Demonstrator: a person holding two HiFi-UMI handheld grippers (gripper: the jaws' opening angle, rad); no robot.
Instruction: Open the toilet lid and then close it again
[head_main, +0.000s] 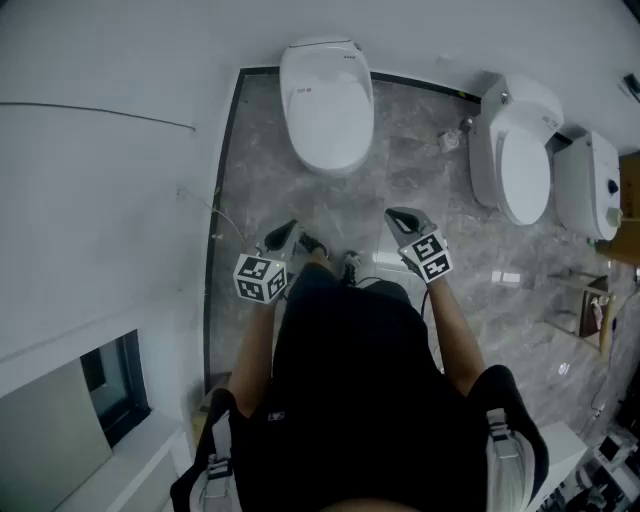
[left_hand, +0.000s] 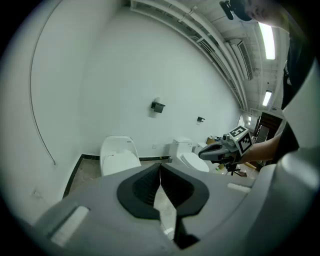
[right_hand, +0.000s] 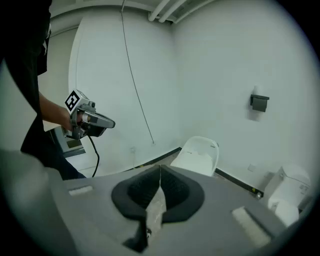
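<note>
A white toilet (head_main: 327, 100) with its lid down stands against the far wall, straight ahead of me; it also shows in the left gripper view as the toilet (left_hand: 119, 155) and in the right gripper view as the toilet (right_hand: 199, 156). My left gripper (head_main: 290, 232) is held out in front of my body, well short of the toilet, jaws shut with nothing between them. My right gripper (head_main: 404, 218) hangs beside it at about the same distance, shut and empty too. Each gripper shows in the other's view: the right gripper (left_hand: 202, 153) and the left gripper (right_hand: 112, 123).
A second white toilet (head_main: 520, 160) and a third fixture (head_main: 590, 185) stand to the right along the wall. A dark skirting strip (head_main: 222, 190) edges the grey marble floor (head_main: 350, 210) on the left. Two dark wall fittings (left_hand: 158, 106) hang above the toilets. Clutter lies at the far right (head_main: 590, 310).
</note>
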